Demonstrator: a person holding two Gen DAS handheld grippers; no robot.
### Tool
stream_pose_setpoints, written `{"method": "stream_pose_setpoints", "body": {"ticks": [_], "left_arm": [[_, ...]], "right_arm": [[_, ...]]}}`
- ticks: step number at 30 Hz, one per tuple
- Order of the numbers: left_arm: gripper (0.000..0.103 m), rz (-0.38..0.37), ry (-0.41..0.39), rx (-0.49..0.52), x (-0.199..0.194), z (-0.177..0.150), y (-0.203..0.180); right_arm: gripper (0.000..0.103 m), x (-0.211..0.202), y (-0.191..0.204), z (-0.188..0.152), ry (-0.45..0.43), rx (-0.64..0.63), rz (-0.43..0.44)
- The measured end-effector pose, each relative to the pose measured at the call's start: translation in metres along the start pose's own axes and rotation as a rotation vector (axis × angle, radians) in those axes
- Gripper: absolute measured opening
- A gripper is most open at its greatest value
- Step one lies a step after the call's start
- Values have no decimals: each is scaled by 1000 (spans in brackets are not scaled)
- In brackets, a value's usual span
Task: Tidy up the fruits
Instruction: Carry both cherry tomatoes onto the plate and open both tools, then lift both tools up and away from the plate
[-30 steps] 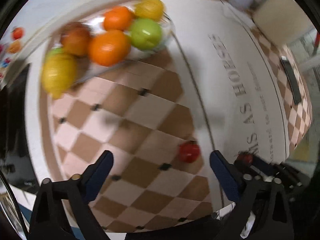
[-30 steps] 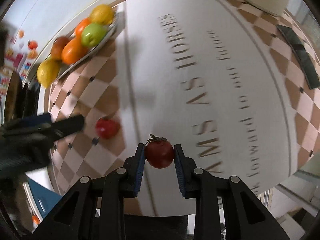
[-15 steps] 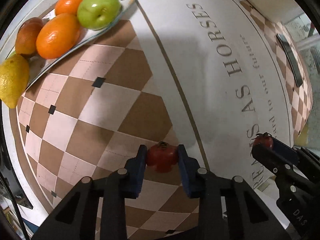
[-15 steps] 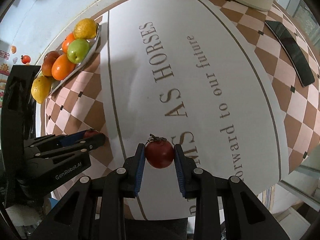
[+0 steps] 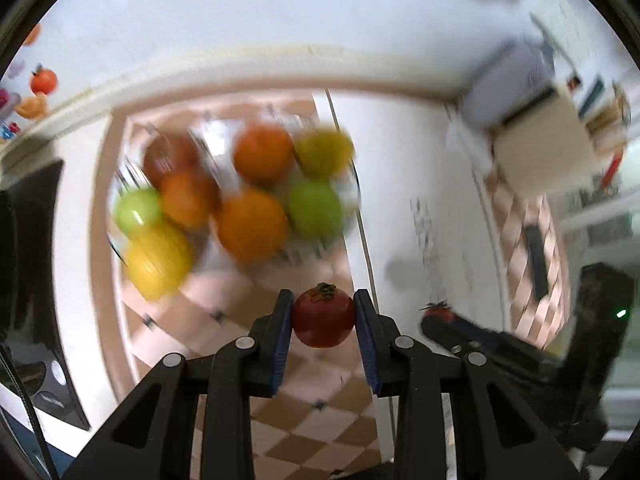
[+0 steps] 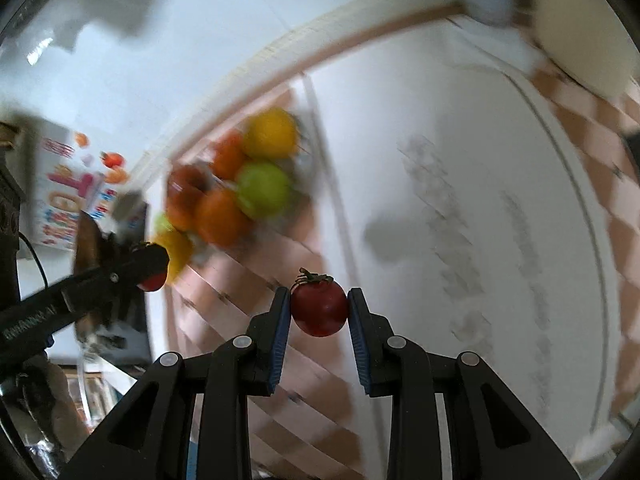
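My left gripper is shut on a small red tomato and holds it in the air short of the glass fruit plate. The plate carries oranges, green apples, lemons and a reddish fruit; the view is blurred. My right gripper is shut on a second red tomato with a green stem, also lifted. The plate shows in the right wrist view up and to the left. Each gripper shows in the other's view, the right and the left.
The table has a checkered brown and pink cloth and a white mat with printed lettering. A beige box and a dark phone lie at the right. A colourful carton stands at the left.
My left gripper has lifted its tomato off the cloth and swung toward the fruit plate. My right gripper has also tilted up and moved toward the plate, still holding its tomato.
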State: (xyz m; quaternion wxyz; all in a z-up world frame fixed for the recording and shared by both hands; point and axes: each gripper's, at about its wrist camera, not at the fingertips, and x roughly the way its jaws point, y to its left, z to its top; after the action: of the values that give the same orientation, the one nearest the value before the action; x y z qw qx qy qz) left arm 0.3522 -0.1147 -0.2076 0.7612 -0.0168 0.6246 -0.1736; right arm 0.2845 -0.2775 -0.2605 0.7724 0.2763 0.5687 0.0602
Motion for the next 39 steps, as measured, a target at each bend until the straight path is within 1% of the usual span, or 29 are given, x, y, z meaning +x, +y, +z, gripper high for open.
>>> {"method": "stream_pose_setpoints", "body": {"ticks": [3, 6, 8, 10, 12, 13, 14, 16, 17, 18, 19, 20, 21, 23, 24, 25, 26, 27, 29, 31, 34, 39], "left_arm": [[28, 20, -22, -32, -5, 38, 18], [28, 47, -17, -55, -4, 68, 38], [28, 65, 7, -62, 6, 86, 45], [29, 79, 52, -72, 22, 105, 54], [29, 80, 97, -89, 33, 115, 67], [29, 86, 115, -94, 39, 119, 71], [29, 95, 130, -99, 43, 120, 73], [31, 94, 173, -101, 53, 123, 76], [35, 100, 188, -111, 56, 124, 78], [45, 96, 190, -120, 56, 124, 80], [52, 91, 187, -128, 56, 124, 82], [64, 90, 181, -135, 55, 123, 84], [70, 97, 172, -146, 53, 122, 87], [70, 98, 155, -164, 48, 120, 93], [70, 102, 145, -175, 45, 118, 95], [70, 115, 135, -184, 42, 114, 98], [72, 123, 126, -188, 39, 112, 99], [80, 139, 110, -194, 34, 107, 100], [82, 173, 84, -192, 27, 98, 101], [82, 222, 51, -192, 18, 86, 102], [82, 270, 19, -201, 6, 67, 102], [82, 300, -28, -192, -16, 35, 101]], "right_arm": [[31, 13, 25, 39, 5, -24, 56], [31, 29, 41, 73, 31, -38, 88], [31, 44, 51, 92, 54, -44, 97], [31, 59, 59, 108, 82, -57, 93], [32, 73, 65, 119, 118, -69, 92], [33, 77, 65, 121, 128, -66, 90], [38, 82, 65, 125, 147, -64, 85], [72, 89, 64, 129, 178, -50, 74], [77, 89, 61, 130, 182, -41, 72], [77, 88, 59, 130, 181, -41, 73], [77, 86, 57, 130, 183, -45, 66], [77, 84, 56, 130, 184, -50, 55], [78, 82, 56, 130, 182, -60, 40], [85, 75, 58, 128, 167, -103, -27], [91, 72, 61, 126, 157, -126, -61], [94, 68, 64, 124, 144, -158, -111], [94, 65, 68, 121, 132, -188, -157], [94, 61, 72, 118, 119, -224, -206], [94, 56, 79, 110, 102, -269, -263], [95, 51, 86, 104, 90, -299, -296], [95, 43, 96, 94, 72, -329, -332], [96, 20, 110, 76, 20, -351, -348]]}}
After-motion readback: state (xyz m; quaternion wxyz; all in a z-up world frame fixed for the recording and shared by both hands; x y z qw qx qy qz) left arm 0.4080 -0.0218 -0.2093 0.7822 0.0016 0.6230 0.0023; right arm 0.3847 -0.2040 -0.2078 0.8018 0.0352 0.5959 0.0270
